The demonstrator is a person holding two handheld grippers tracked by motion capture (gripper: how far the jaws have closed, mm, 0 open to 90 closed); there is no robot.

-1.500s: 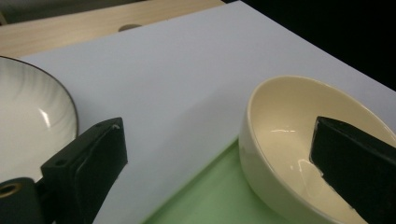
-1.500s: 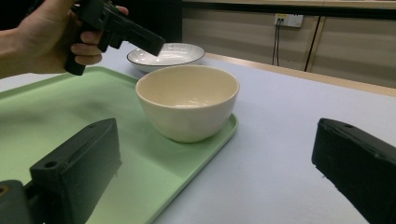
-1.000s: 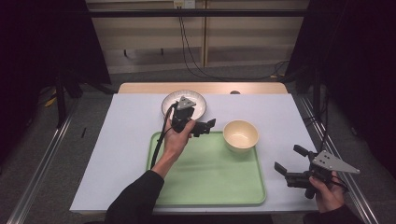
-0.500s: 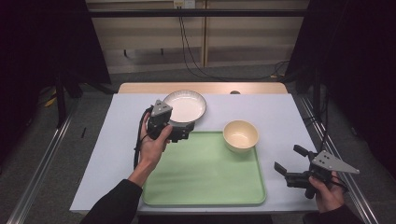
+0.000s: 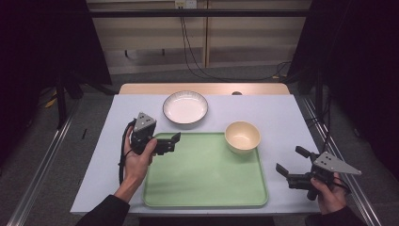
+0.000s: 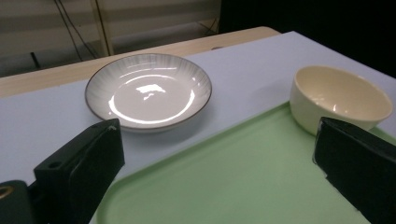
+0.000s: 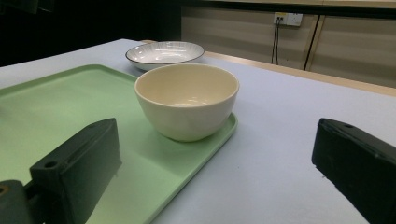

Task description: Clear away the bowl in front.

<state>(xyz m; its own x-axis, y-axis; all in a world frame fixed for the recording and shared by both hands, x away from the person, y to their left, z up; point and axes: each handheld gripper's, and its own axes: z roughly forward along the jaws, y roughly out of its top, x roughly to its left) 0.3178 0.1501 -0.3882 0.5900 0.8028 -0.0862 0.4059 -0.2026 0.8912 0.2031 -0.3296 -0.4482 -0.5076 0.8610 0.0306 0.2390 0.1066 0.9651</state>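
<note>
A white plate (image 5: 185, 107) with a dark rim sits on the pale table cover (image 5: 282, 117), just beyond the green tray (image 5: 202, 174). A cream bowl (image 5: 242, 136) stands in the tray's far right corner. My left gripper (image 5: 173, 142) hovers open over the tray's far left corner, with nothing between its jaws. In the left gripper view the plate (image 6: 148, 95) lies ahead and the bowl (image 6: 341, 102) to the right. My right gripper (image 5: 289, 159) is open and empty off the tray's right edge. In the right gripper view it faces the bowl (image 7: 187, 100).
The tray's flat green floor (image 6: 233, 177) is bare apart from the bowl. A wooden table edge (image 5: 202, 88) runs behind the plate. Metal rails (image 5: 42, 174) flank the table, and cables (image 5: 193, 52) hang at the back wall.
My left gripper has drawn back from the plate, moving left and toward the person, to the tray's far left corner. The plate is now fully uncovered. The right gripper has stayed put.
</note>
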